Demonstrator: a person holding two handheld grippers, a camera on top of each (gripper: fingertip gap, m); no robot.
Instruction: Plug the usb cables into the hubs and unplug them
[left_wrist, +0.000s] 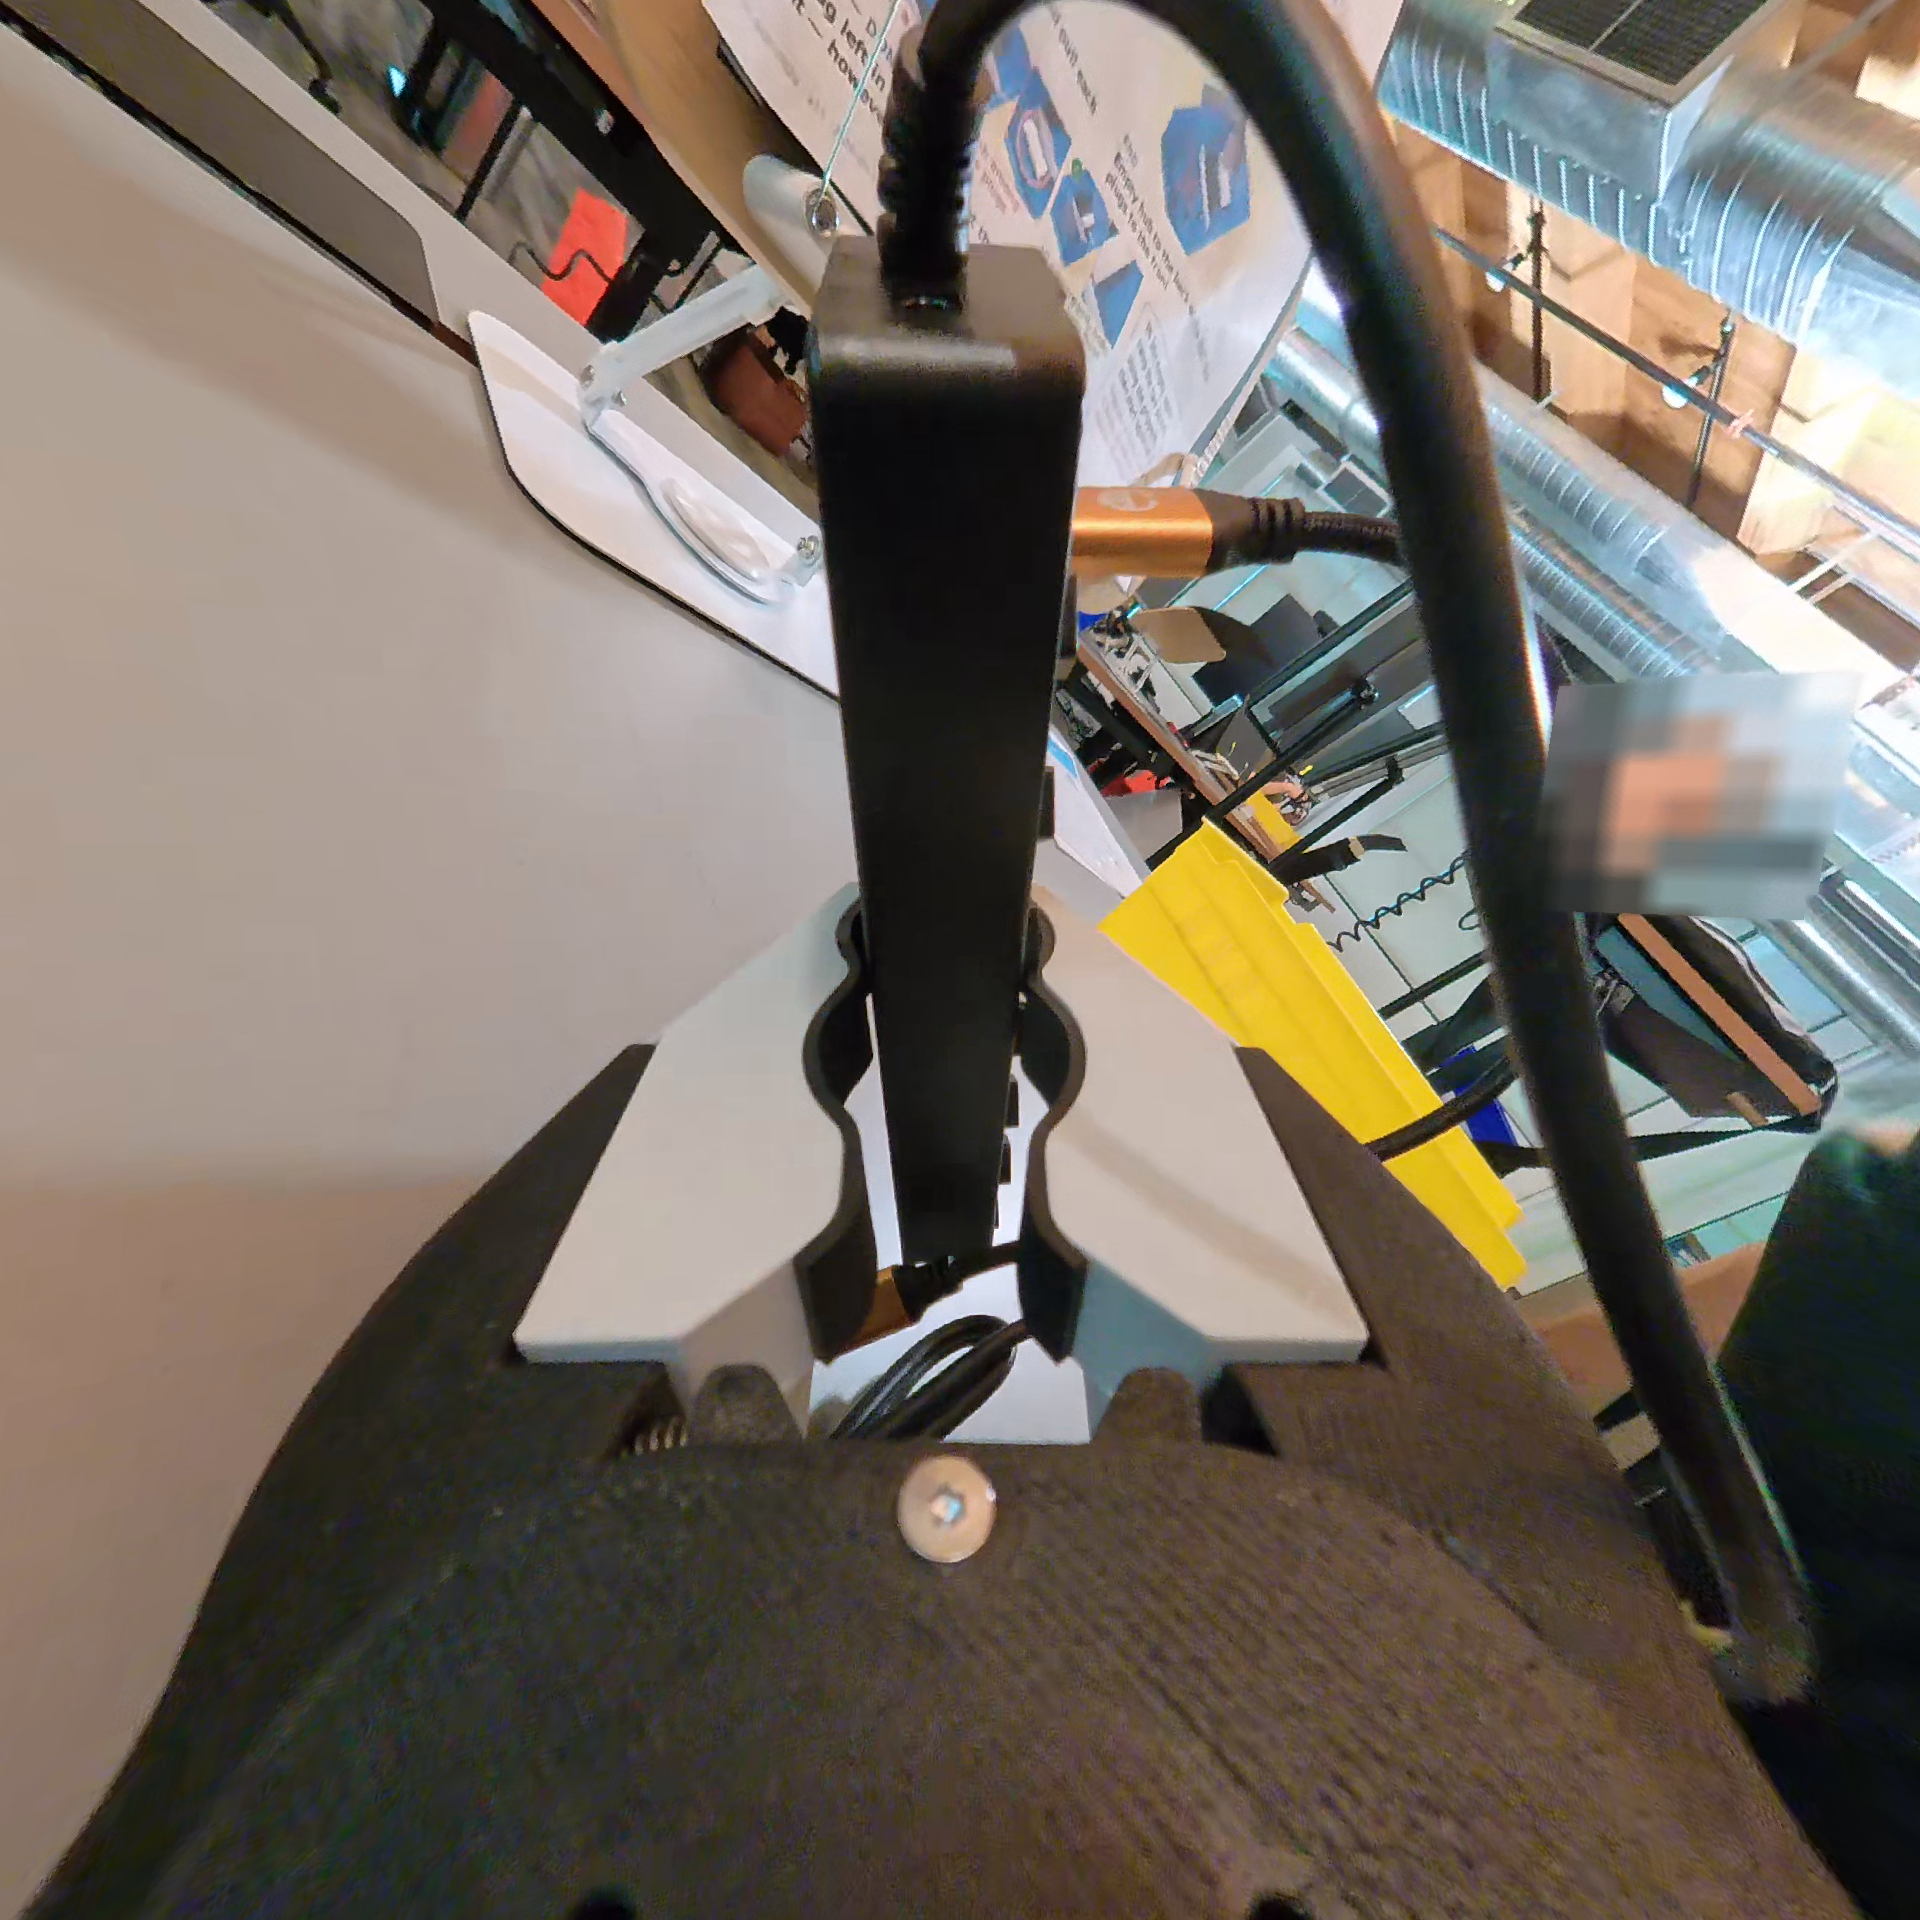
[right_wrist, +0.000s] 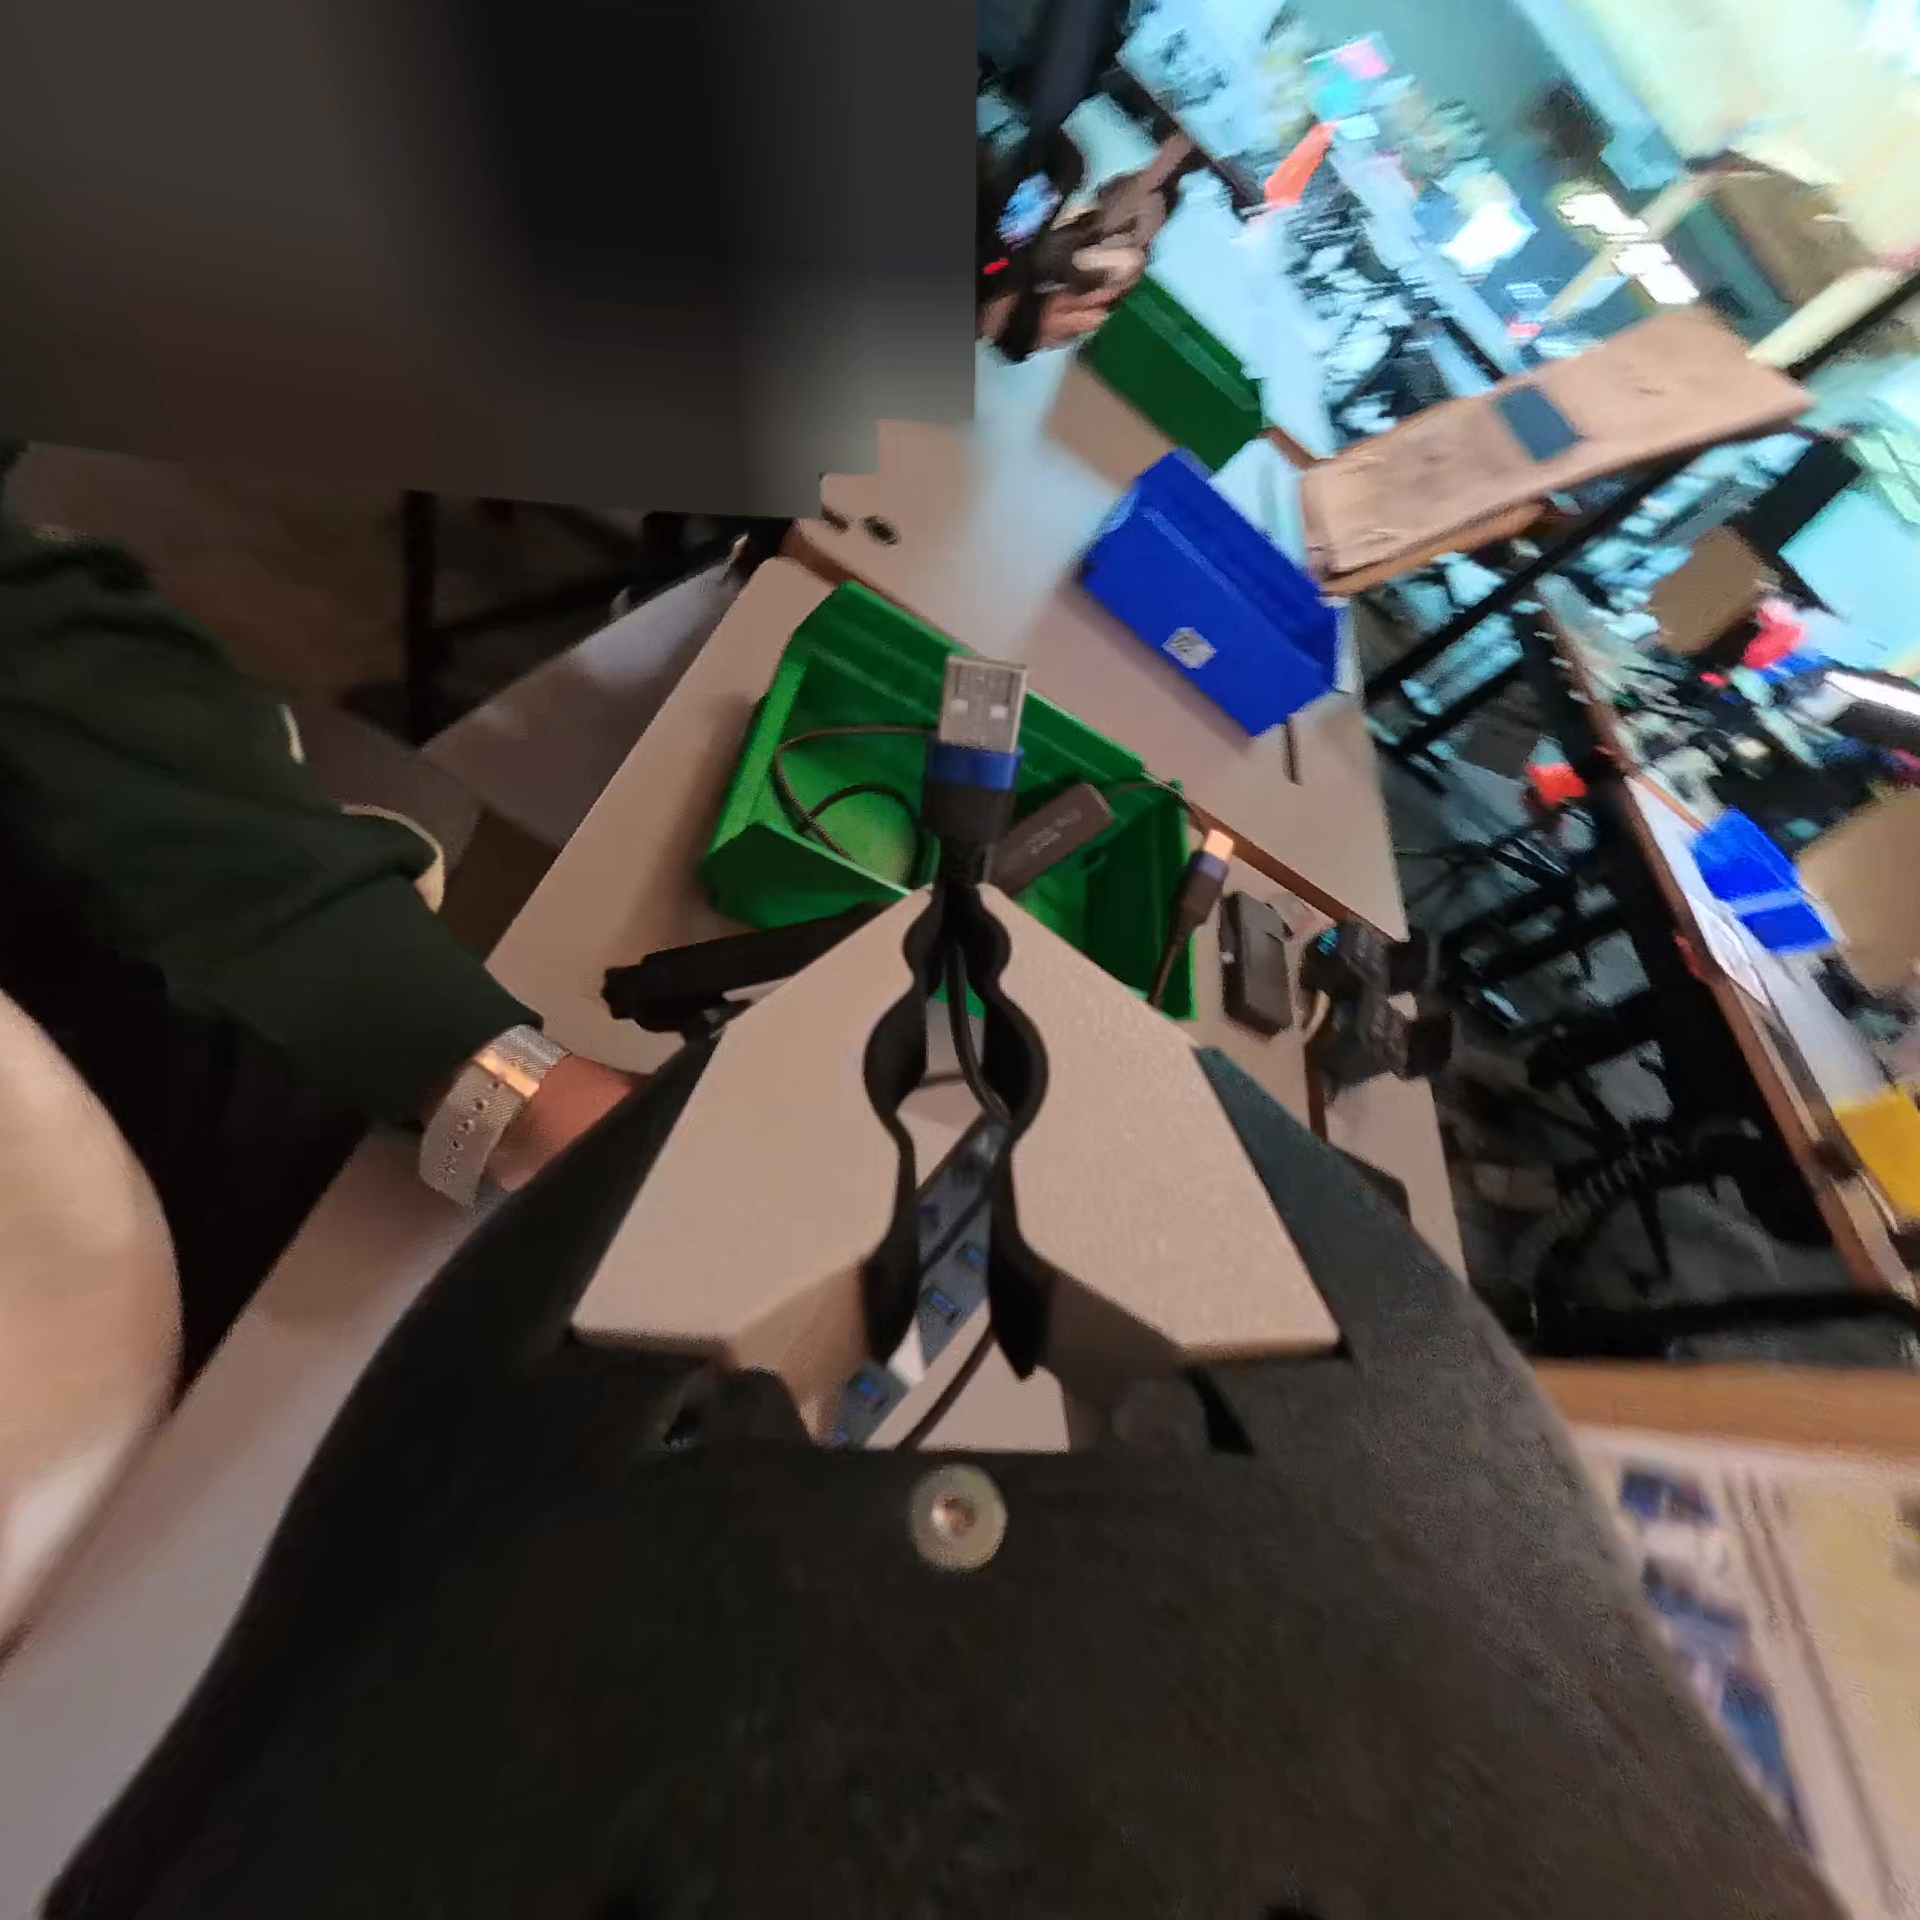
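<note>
- Left gripper (left_wrist: 940, 1049): fingers clamped on a long black rectangular USB hub (left_wrist: 940, 644), held raised and pointing away from the camera.
- A copper-sleeved plug on a braided black cable (left_wrist: 1143, 535) is seated in the hub's right side; the hub's own thick black cable (left_wrist: 1475, 623) arcs off its far end.
- Right gripper (right_wrist: 956, 956): pinched on a black USB-A plug with a blue collar (right_wrist: 977, 748), metal tip pointing forward.
- Beyond the plug, a green plastic bin (right_wrist: 831, 831) on the table (right_wrist: 1143, 686) holds more cables.

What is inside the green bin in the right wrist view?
In the green bin: a thin black cable and a dark hub. The held USB plug and right gripper cover its middle.
</note>
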